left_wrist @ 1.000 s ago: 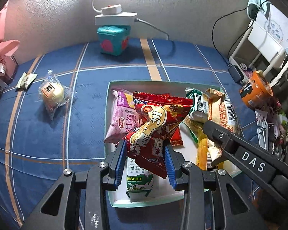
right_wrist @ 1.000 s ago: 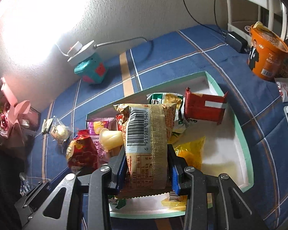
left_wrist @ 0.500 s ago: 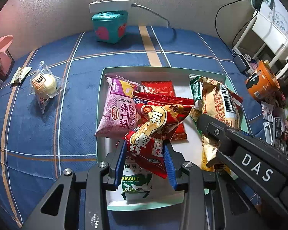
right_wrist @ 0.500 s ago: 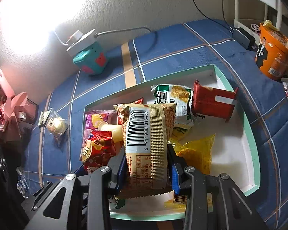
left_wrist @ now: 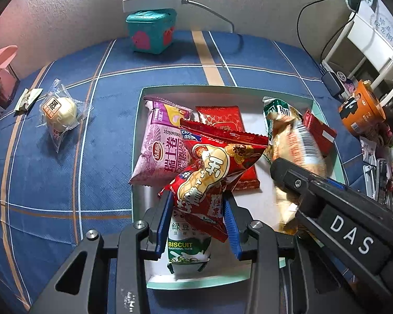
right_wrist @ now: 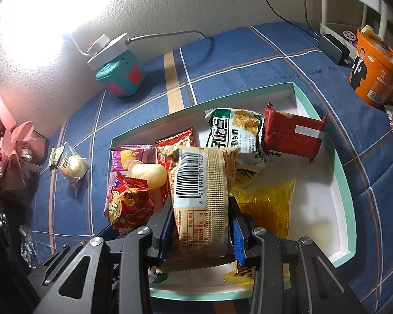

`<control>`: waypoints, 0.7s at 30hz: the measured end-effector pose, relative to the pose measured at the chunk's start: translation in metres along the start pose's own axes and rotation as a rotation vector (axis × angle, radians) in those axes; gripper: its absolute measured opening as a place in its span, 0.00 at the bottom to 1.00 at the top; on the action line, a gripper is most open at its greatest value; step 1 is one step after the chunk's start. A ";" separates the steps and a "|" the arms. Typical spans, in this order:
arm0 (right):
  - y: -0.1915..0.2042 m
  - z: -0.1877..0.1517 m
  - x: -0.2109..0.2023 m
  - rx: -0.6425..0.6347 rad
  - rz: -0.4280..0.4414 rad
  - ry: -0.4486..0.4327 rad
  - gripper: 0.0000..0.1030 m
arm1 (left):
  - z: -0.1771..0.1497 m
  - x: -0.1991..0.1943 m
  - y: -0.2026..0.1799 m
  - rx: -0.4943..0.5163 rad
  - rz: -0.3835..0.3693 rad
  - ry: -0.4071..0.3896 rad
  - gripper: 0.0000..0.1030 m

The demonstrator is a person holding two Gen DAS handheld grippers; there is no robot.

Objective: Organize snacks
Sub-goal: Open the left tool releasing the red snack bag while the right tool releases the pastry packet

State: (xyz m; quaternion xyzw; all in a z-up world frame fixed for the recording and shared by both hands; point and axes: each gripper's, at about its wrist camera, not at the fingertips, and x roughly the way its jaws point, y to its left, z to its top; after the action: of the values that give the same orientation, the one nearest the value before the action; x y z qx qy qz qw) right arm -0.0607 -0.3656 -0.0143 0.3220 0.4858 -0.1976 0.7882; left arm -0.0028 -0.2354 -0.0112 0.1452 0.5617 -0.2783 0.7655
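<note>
A white tray with a mint rim lies on the blue cloth and holds several snack packets. My left gripper is shut on a red peanut packet and holds it just above the tray's near left part, over a green biscuit packet. My right gripper is shut on a tan barcode packet, lifted over the tray's middle above a yellow packet. The right gripper's black body crosses the left wrist view at right. The red peanut packet shows in the right wrist view too.
On the cloth left of the tray lie a clear-wrapped round pastry and a small wrapped sweet. A teal box with a white power strip stands at the wall. An orange noodle cup and clutter sit at right.
Both grippers keep their packets. The tray and cloth slid slightly lower in both views, and the right gripper's body edged further in at the left wrist view's right.
</note>
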 end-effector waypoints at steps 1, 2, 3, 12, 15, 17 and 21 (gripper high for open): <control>0.000 0.000 0.000 0.001 0.000 0.000 0.39 | 0.000 0.000 0.000 -0.001 0.001 0.001 0.39; 0.001 0.000 0.000 0.000 0.004 -0.001 0.39 | 0.000 -0.001 0.000 0.001 0.000 0.002 0.39; 0.001 0.000 0.000 -0.002 0.005 -0.003 0.39 | 0.000 -0.001 -0.001 0.002 0.001 0.001 0.39; 0.000 0.001 -0.011 -0.005 -0.003 -0.031 0.39 | 0.002 -0.011 -0.003 0.016 -0.004 -0.015 0.39; -0.002 0.002 -0.016 -0.003 -0.001 -0.047 0.39 | 0.003 -0.016 -0.004 0.021 -0.005 -0.021 0.40; -0.002 0.003 -0.018 -0.002 0.000 -0.053 0.39 | 0.003 -0.020 -0.003 0.019 -0.007 -0.026 0.40; -0.003 0.003 -0.022 0.006 0.000 -0.059 0.39 | 0.005 -0.029 0.001 0.009 -0.024 -0.041 0.40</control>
State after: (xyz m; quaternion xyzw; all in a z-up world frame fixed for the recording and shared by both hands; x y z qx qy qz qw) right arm -0.0705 -0.3701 0.0050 0.3183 0.4617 -0.2084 0.8013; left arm -0.0044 -0.2301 0.0179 0.1363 0.5461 -0.2930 0.7729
